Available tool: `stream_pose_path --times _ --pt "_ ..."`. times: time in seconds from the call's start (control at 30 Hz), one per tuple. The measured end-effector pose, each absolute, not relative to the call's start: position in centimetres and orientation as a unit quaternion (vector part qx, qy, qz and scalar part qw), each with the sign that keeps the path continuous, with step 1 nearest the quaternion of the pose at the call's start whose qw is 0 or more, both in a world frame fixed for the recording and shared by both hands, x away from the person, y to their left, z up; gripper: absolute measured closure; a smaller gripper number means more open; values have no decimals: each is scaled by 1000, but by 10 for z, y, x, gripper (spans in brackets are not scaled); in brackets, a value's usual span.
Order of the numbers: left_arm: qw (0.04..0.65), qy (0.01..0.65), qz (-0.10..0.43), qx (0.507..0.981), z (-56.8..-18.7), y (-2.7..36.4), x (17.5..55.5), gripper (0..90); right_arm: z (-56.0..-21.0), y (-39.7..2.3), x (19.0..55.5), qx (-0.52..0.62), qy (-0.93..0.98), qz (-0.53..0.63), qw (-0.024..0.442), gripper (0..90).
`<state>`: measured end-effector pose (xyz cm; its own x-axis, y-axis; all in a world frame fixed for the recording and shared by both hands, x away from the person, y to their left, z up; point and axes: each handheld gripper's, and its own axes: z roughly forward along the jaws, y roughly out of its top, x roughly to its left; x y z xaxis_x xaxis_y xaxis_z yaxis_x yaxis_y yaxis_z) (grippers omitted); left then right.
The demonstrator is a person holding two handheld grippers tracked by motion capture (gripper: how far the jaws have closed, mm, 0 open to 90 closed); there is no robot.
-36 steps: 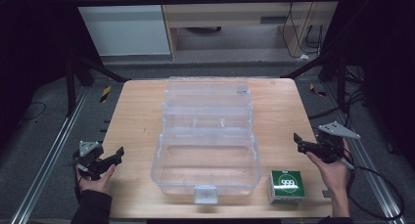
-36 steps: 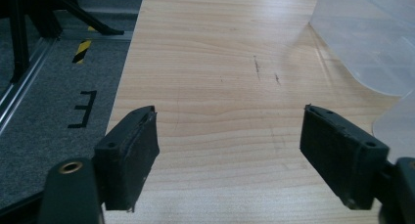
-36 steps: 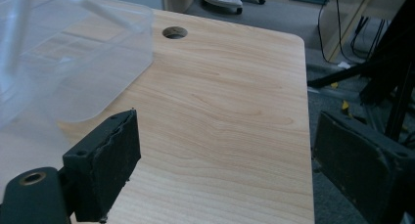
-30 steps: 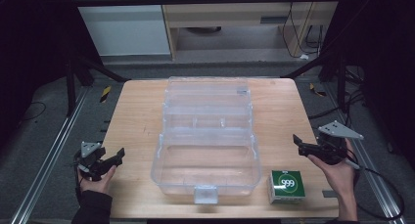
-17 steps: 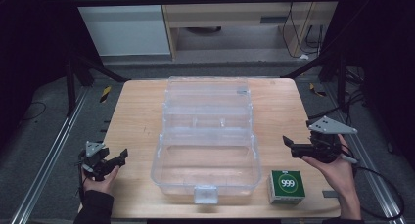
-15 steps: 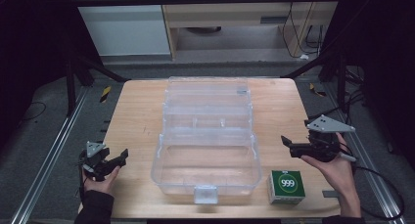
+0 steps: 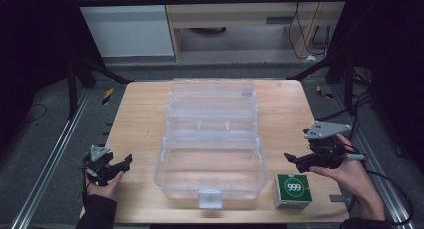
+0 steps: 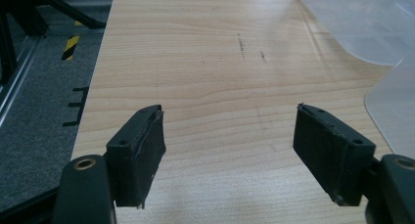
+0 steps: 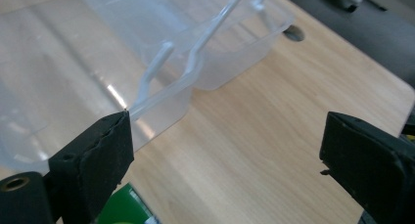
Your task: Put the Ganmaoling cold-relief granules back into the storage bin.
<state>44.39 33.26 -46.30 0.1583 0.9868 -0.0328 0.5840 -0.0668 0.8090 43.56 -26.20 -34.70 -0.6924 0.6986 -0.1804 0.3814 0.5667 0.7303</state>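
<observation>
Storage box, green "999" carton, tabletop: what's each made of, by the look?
Storage box: clear glossy plastic, probably rigid; the tabletop shows through its walls, and glints run along its edges. Green "999" carton: likely printed cardboard, with flat faces, crisp corners and a matte to satin surface. Tabletop: light wood or wood-look laminate, grain lines visible; which one can't be told.

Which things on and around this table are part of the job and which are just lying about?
In the job:
- clear box, open
- green box
- right gripper, open, empty
- left gripper, open, empty

Lying about:
- cabinet
- cables
- striped tape
</observation>
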Motion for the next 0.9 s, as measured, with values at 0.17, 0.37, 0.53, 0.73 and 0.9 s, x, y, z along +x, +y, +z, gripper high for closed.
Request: stream_pose_path --times 0.17,0.37,0.53,0.73,0.9 --pt "353 580 286 676 -463 332 443 266 -348 -256 429 290 877 317 213 45" --pt "350 576 286 681 -464 331 444 266 -350 -249 423 253 901 299 185 38" --pt "347 574 285 684 -465 331 444 266 -354 -245 421 237 914 282 170 33" --pt "343 572 286 688 -466 331 444 265 -363 -243 417 212 930 262 147 34" --pt "339 570 287 691 -467 330 444 265 -370 -241 414 191 941 246 130 32"
